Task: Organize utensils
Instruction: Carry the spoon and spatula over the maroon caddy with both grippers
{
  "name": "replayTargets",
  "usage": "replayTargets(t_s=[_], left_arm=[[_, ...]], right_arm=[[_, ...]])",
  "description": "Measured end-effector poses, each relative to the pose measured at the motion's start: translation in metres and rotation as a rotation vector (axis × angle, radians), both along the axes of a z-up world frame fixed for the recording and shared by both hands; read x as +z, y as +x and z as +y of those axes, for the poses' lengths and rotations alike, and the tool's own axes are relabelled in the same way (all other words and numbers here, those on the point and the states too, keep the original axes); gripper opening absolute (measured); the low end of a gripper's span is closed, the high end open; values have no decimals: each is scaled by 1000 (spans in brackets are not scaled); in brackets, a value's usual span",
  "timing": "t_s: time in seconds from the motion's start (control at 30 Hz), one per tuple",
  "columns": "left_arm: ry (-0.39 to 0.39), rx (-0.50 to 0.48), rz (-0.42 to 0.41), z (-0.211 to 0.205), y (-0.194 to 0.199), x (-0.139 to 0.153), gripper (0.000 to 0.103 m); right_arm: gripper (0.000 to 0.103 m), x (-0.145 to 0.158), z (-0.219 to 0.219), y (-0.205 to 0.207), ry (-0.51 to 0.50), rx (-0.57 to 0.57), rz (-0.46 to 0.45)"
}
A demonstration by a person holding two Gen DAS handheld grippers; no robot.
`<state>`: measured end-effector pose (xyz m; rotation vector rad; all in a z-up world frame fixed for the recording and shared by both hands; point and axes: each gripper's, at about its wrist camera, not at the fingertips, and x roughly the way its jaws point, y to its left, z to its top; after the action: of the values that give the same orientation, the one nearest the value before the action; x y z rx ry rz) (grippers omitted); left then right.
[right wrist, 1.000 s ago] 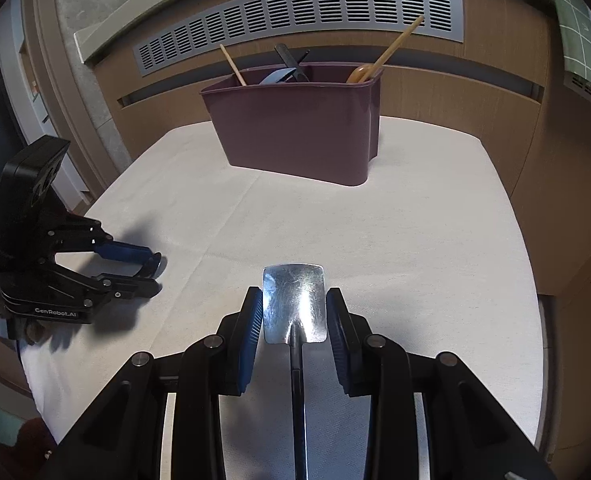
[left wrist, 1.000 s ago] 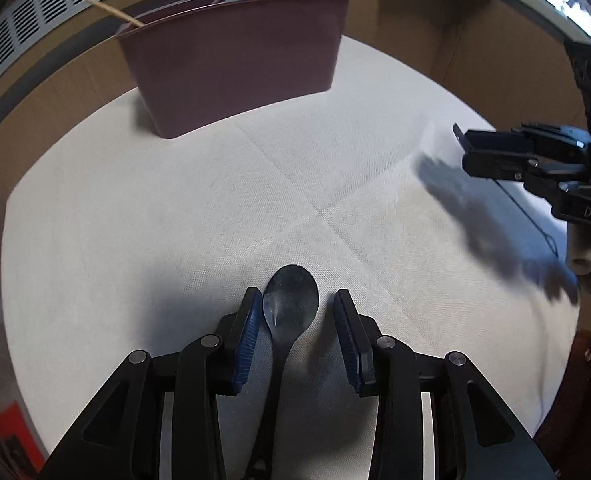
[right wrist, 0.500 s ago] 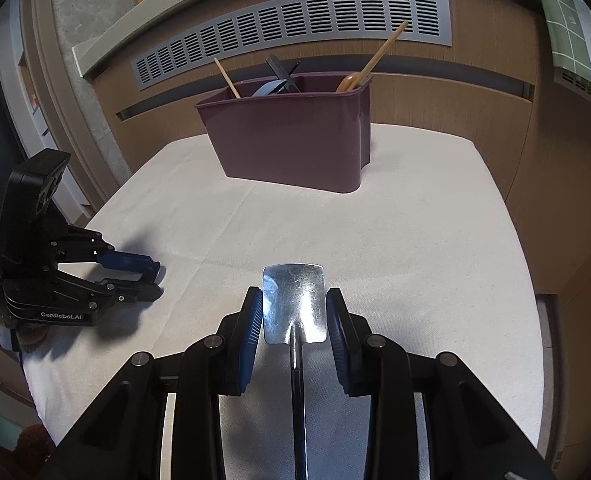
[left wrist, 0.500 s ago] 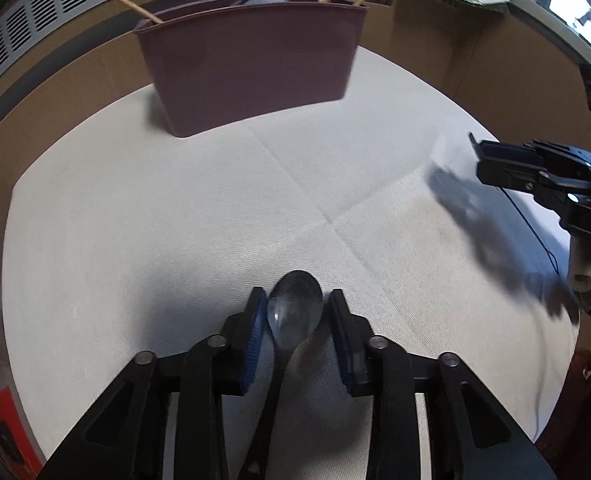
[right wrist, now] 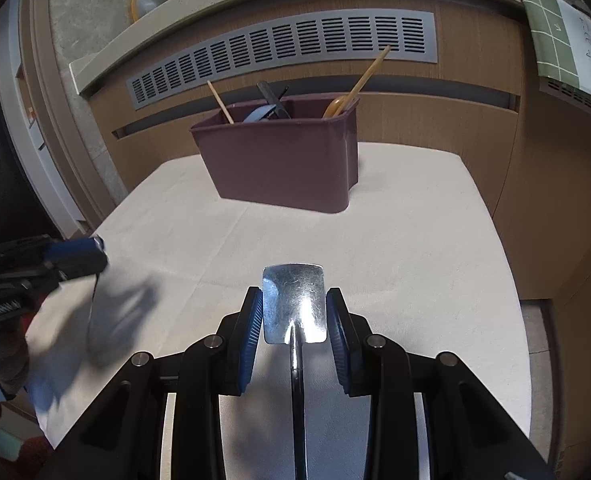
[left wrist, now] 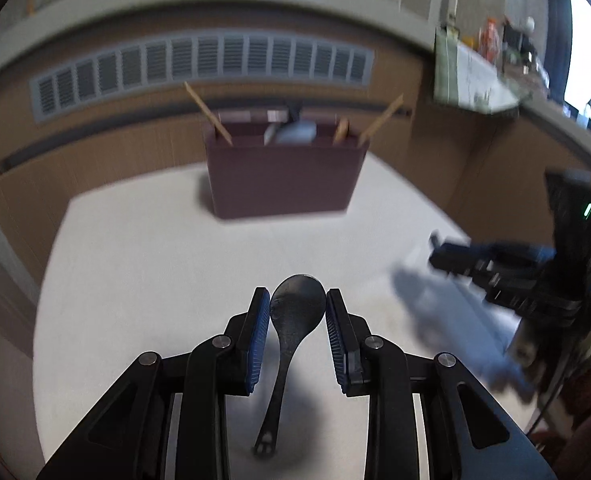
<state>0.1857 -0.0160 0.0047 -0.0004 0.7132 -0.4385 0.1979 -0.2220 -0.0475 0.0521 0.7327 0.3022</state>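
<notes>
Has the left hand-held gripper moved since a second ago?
Yes. The left hand-held gripper, shut on the black spoon, has lifted and tilted up: the maroon plastic utensil bin sits lower in its view.

I see a dark spoon (left wrist: 297, 312) pinched by its bowl in my left claw (left wrist: 297, 322), handle trailing back, a shiny flat-bladed metal spatula (right wrist: 294, 306) gripped likewise in my right claw (right wrist: 294, 316), and the upright maroon utensil bin (right wrist: 281, 160) ahead holding wooden sticks and dark tools.

Right gripper (right wrist: 294, 312) clamps metal spatula (right wrist: 294, 304) (blade forward) — maroon bin (right wrist: 279, 164) ahead
</notes>
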Motion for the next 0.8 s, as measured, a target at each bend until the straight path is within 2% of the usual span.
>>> replayTargets(t_s=[0.1,0.13,0.23,0.27,0.33,0.4,0.5,0.57,0.67,0.73,0.8], left_arm=[[-91,33,-122,5,-1,43,29],[-127,40,-182,8,-1,67,29],[-174,64,-322,8,10,126,29],[-191,79,-351,8,18,142,29],[-255,116,-385,9,43,171,29],[-343,143,-391,13,72,182,29],[-443,169,-413,21,100,178,29],[-444,190,-450,21,115,166,29],[-407,203,-446,18,139,142,29],[-418,195,-395,15,157,124,29],[-426,192,-361,14,170,112,29]], right_arm=[[29,22,-3,0,28,-19,-68],[29,36,-4,0,40,-18,-109],[29,101,-6,1,66,-13,-287],[29,132,-6,5,68,-16,-354],[29,177,-6,18,75,-32,-444],[29,211,-5,35,104,-47,-505],[30,231,0,62,152,-58,-553],[29,228,2,77,168,-58,-556],[30,207,6,97,202,-97,-565],[30,187,8,111,239,-109,-562],[30,173,12,126,226,-110,-543]])
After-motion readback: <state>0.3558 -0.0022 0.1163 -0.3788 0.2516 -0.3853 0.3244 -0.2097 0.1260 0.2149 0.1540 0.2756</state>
